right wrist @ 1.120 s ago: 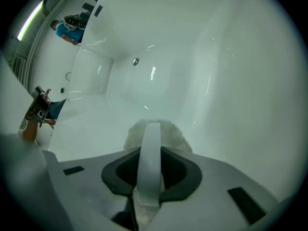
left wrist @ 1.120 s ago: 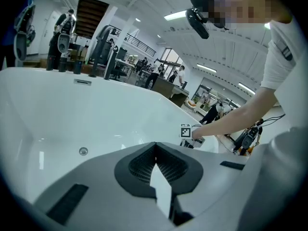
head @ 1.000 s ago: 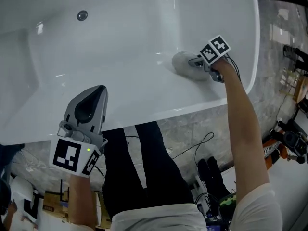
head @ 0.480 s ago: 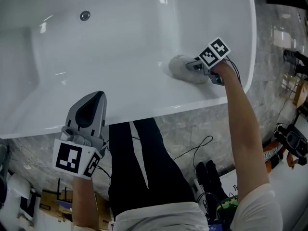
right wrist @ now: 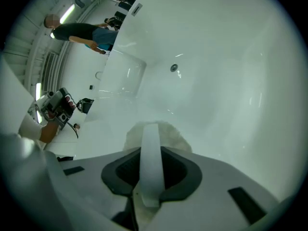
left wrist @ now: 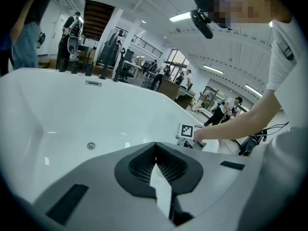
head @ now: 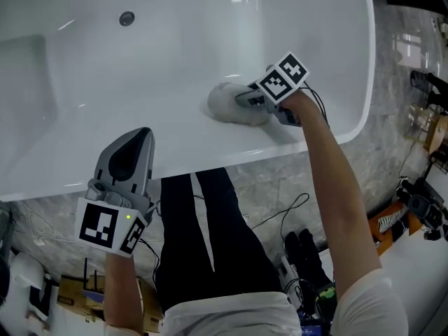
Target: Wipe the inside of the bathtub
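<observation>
The right claw (head: 246,102) was clenched on a pale grey fluffy cloth (head: 225,106), pressing it against the inner wall of the glossy white bathtub (head: 175,61), on the side nearest the person. In the right gripper view the cloth bulged out just past the jaw tips, touching the white surface. A small round metal drain (head: 127,18) sat well apart, further along the tub floor. The left claw (head: 140,136) was clenched with nothing in it, showing over the tub's near edge.
</observation>
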Action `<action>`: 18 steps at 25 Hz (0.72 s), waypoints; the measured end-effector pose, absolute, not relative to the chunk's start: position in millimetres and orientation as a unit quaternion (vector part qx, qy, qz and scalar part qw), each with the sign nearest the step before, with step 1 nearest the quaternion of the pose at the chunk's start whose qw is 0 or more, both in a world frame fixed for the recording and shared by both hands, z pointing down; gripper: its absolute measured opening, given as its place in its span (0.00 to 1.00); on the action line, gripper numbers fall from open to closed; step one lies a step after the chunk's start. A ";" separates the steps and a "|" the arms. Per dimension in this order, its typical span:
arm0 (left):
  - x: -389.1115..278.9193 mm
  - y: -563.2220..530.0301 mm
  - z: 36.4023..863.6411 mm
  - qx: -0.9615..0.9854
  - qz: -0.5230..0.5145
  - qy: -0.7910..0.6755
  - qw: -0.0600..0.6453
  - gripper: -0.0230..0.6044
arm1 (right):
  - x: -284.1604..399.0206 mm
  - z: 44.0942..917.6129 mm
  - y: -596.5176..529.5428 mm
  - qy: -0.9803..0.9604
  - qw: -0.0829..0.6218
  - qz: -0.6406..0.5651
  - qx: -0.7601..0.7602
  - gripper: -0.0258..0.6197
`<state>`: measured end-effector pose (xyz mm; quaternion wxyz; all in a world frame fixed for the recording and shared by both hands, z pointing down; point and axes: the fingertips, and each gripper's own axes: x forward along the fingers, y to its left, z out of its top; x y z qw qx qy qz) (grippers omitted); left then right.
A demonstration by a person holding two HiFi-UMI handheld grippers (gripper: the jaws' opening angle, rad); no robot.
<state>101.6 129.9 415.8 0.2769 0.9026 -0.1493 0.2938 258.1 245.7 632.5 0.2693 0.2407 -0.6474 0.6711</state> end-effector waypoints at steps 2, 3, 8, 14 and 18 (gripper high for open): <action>98.3 123.8 414.1 0.904 0.290 -0.150 0.277 0.05 | 233.3 624.5 233.6 -0.662 0.258 0.665 0.231 0.18; 95.4 119.7 413.0 0.904 0.289 -0.150 0.275 0.05 | 220.3 620.2 227.2 -0.669 0.253 0.662 0.227 0.18; 61.1 85.2 410.7 0.903 0.286 -0.174 0.268 0.05 | 150.0 601.8 191.8 -0.702 0.229 0.645 0.199 0.18; 38.1 72.2 420.8 0.896 0.297 -0.191 0.269 0.05 | 103.2 588.3 166.1 -0.726 0.211 0.631 0.172 0.18; 59.4 79.5 418.5 0.899 0.296 -0.184 0.266 0.05 | 99.5 578.6 163.0 -0.738 0.204 0.623 0.162 0.18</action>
